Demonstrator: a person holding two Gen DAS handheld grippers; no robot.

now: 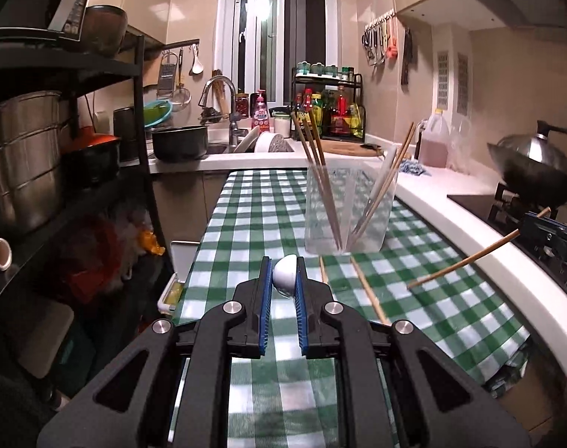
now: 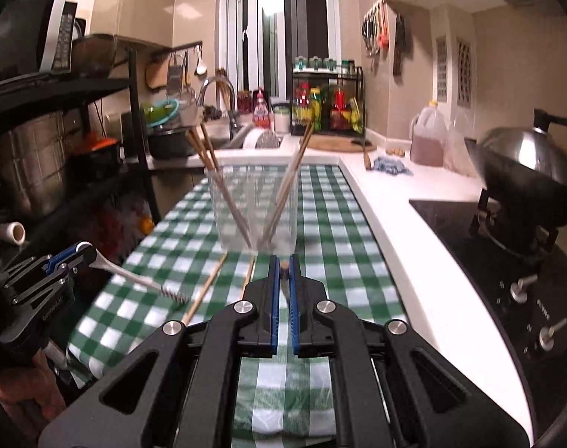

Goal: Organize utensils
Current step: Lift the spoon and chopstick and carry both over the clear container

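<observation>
In the left wrist view, the left gripper is seen with its jaws drawn in narrowly on a white spoon, whose rounded end shows between the blue pads and points forward toward the clear cup. The cup is taken as the landmark: it stands upright on the checked cloth, straight ahead of these jaws and a little to their right, with several chopsticks leaning out of it to either side. Two loose chopsticks are seen lying on the cloth just in front of the cup, their long axes running from the cup's foot back toward the camera. Right of the cup, a single chopstick is held in the right gripper, its long axis slanting down and leftward toward the cloth. In the right wrist view, the right gripper is shown nearly closed on that chopstick, of which only the end is seen between the pads, so the stick runs along the fingers and aims at the cup directly ahead. The left gripper is found left of the cup and nearer the camera, holding the spoon by one end, its handle slanting down toward the cloth. By judgement, the right gripper is the better lined up with the cup's mouth, and the stick would have to be tipped upright before being dropped in.
</observation>
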